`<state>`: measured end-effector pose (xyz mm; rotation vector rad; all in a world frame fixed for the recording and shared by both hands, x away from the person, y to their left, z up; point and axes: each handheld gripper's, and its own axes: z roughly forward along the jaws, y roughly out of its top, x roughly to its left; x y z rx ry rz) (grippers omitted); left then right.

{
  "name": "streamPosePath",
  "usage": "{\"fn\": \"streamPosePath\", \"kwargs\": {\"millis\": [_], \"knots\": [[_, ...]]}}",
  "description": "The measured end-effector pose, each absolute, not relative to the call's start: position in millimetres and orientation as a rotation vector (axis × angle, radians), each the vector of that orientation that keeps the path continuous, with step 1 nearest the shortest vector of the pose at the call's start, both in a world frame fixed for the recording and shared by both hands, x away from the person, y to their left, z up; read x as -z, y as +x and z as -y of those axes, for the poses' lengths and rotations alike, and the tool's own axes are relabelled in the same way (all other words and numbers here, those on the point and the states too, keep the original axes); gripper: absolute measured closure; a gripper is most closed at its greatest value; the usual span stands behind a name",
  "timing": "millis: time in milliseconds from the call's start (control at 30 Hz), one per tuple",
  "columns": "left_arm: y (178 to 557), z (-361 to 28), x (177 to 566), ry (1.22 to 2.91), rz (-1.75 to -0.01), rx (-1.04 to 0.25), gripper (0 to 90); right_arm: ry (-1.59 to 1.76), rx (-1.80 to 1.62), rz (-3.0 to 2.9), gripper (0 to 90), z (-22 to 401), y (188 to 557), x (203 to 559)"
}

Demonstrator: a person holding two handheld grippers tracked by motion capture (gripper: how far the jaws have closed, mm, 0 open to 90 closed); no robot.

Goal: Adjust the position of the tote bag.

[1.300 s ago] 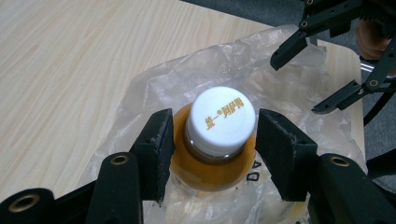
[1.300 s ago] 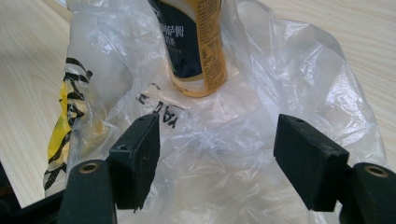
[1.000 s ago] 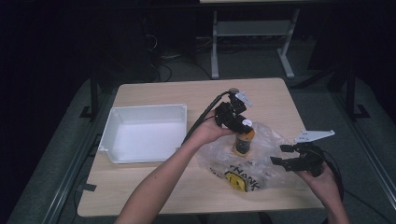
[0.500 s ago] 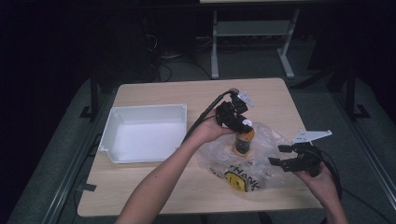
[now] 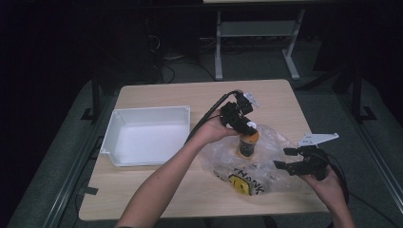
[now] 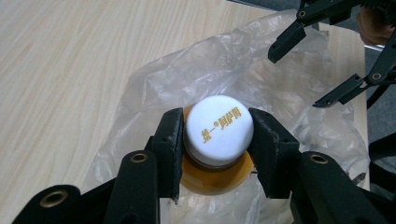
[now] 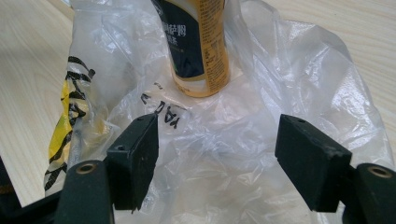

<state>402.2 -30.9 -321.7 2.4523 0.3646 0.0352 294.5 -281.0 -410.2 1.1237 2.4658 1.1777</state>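
Right now the left tool [image 6: 218, 149] grasps the bottle [image 5: 247, 144] by its white cap [image 6: 218, 129], upright on the plastic bag [image 5: 266, 161] right of the worktop [image 5: 157, 180] centre. The right tool [image 7: 215, 158] hovers released over the film. Lifting may drag clinging plastic up and tip the bottle.

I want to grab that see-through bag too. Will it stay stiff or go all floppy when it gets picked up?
Probably floppy: the plastic bag is thin, clear and crumpled into soft folds on the table. It looks very light, so it may slide or bunch up if pushed. While the bottle stands on it, held at its white cap by the left gripper, it likely stays pinned.
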Motion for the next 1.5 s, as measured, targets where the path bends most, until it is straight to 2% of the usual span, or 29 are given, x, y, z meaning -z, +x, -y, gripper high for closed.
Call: {"fn": "streamPosePath", "kwargs": {"millis": [967, 1500], "knots": [[400.6, 39.4, 313.5, 2.514, -0.38, -0.027, 58.6, 1.1, -1.194, -2.45, 27.6, 280.0, 294.2, 408.7], [398.5, 39.6, 285.3, 2.492, -0.376, -0.024, 58.7, 1.114, -1.216, -2.425, 27.1, 284.7, 293.8, 407.5]]}}
